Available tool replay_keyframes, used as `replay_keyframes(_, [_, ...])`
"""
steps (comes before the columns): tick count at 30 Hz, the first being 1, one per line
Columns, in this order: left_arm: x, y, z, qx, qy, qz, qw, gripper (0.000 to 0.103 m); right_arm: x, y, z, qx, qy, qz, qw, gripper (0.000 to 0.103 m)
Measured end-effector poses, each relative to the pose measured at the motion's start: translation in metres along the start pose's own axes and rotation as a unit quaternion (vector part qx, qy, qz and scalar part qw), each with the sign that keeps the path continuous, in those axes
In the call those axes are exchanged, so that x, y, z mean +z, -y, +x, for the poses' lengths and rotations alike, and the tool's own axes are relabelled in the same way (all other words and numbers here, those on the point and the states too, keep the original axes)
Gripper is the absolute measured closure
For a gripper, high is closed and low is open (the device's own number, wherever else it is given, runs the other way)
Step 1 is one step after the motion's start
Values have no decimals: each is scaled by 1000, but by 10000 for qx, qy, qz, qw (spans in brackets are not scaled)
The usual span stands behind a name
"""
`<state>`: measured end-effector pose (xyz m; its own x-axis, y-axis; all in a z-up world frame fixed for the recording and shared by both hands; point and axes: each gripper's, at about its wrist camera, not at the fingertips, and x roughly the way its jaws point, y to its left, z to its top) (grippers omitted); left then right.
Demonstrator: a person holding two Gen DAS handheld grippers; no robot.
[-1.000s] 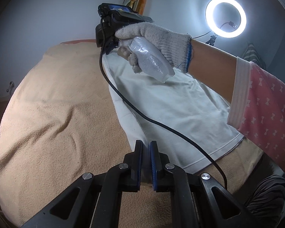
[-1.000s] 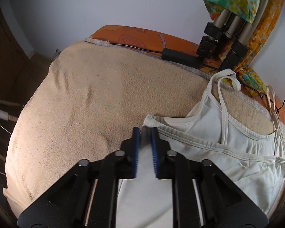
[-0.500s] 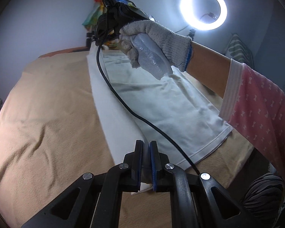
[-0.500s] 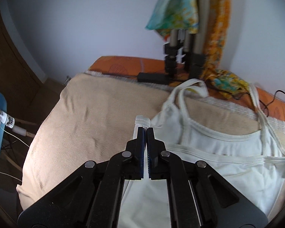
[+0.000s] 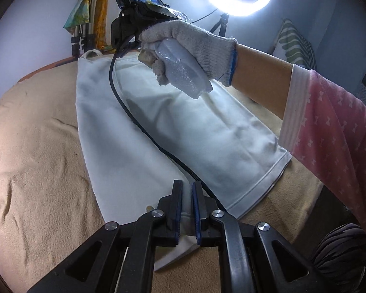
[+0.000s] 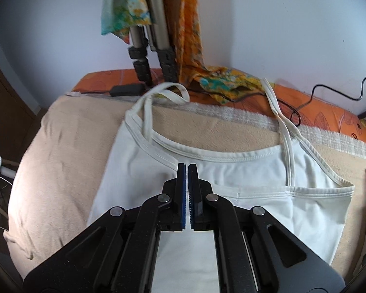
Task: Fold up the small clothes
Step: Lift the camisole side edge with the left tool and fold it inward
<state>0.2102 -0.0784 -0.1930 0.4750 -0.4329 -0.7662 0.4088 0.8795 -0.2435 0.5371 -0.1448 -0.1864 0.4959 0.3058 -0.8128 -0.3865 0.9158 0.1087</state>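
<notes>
**A:** What had shifted since half a second earlier?

**B:** Both grippers had carried the near side edge of the white camisole (image 6: 268, 210) across towards its middle, so a long flap lay over the body of the garment. It rested on the tan blanket (image 5: 36, 158) covering the bed, straps towards the wall.

**A:** And the grips?

**B:** The left gripper (image 5: 187, 210) was pinching the hem corner, cloth showing between its pads. The right gripper (image 6: 188, 195) had its fingers pressed nearly together on the upper edge by the neckline; I judged it was holding fabric there, though the cloth between the pads was hard to make out.

**A:** What could have gone wrong?

**B:** The black cable (image 5: 139, 122) from the right gripper trailed across the flap, so it might have snagged or dragged the fold. Uneven release could have skewed the edge, and the loose strap (image 6: 284, 131) might have bunched underneath.
</notes>
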Motion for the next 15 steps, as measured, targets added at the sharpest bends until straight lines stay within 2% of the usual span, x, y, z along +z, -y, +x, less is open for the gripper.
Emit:
replay_keyframes(3, [-2,3,-4,91,13,175,9998,81,-7,2,-10,-252,210,-129,9994,99])
replay_keyframes(4, [-3,4,-6,127,41,246,9996,68,-9,4,-15,-259,270,-131,9992,98])
replay_keyframes(5, [-4,7,-7,155,71,321,9993,59,-11,5,-19,-217,305,-96,9993,91])
replay_keyframes(6, [-5,9,-9,154,70,392,9991,55,-13,8,-23,-217,365,-59,9991,76])
replay_keyframes(7, [-6,11,-11,147,58,473,9988,46,-16,9,-31,-318,479,-41,9983,67])
replay_keyframes(8, [-7,13,-14,187,75,560,9982,40,-18,9,-38,-393,583,-51,9975,53])
replay_keyframes(15, [-6,15,-41,415,327,851,9950,38,-42,12,-89,-551,1018,-120,9932,48])
